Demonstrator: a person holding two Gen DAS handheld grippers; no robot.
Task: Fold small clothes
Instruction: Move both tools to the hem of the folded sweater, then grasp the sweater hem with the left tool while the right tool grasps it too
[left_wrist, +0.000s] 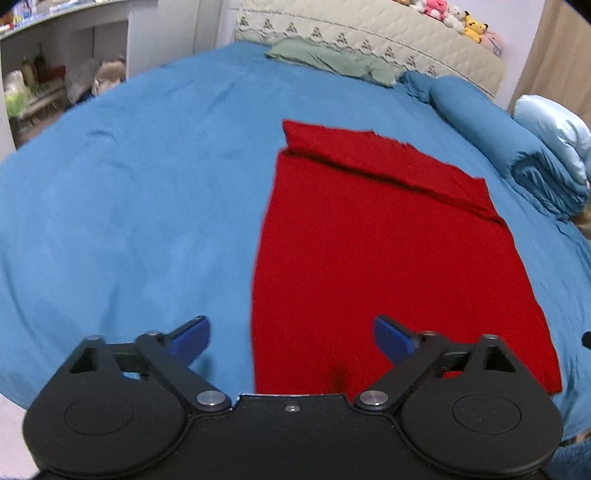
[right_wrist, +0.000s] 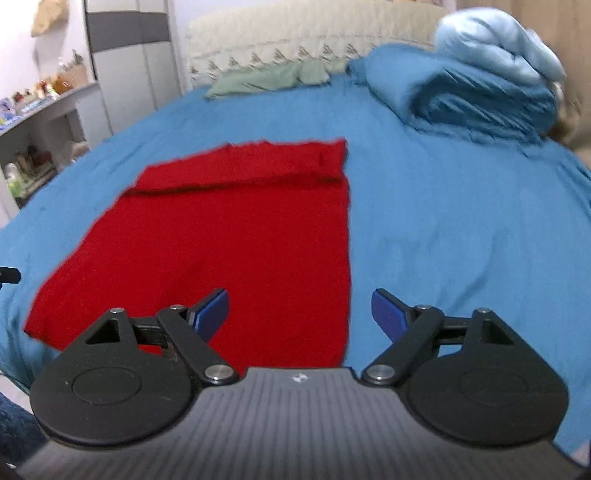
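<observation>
A: Where's the red garment (left_wrist: 388, 258)?

B: Flat on the blue bedsheet (left_wrist: 129, 203), roughly in the middle of the bed. Its far end, the end toward the headboard (left_wrist: 369, 37), is turned back over itself into a narrow band, with a dark crease running across the garment's width. The rest lies smooth in one layer (the weave looks knitted, though the blur makes that hard to confirm).

A: And the grippers?

B: Both are at the garment's near end, raised off it. The left gripper (left_wrist: 291, 338) sits over the garment's left near corner, one blue pad above bare sheet and the other above red cloth. Its jaws are spread wide with nothing between them. The right gripper (right_wrist: 299, 314) mirrors that at the garment's right near corner (right_wrist: 332, 332): jaws wide apart, empty, straddling the right edge.

A: What else lies around the garment?

B: Beyond its folded end, against the headboard, lies a crumpled green cloth (left_wrist: 332, 61). Right of the garment, well apart from it, is a rolled blue duvet (left_wrist: 517, 147) with a pale blue pillow (left_wrist: 554, 125) touching it. Plush toys (left_wrist: 454, 18) sit on top of the headboard. Left of the garment, past the bed's edge, stand white shelves (left_wrist: 48, 74) holding clutter.
</observation>
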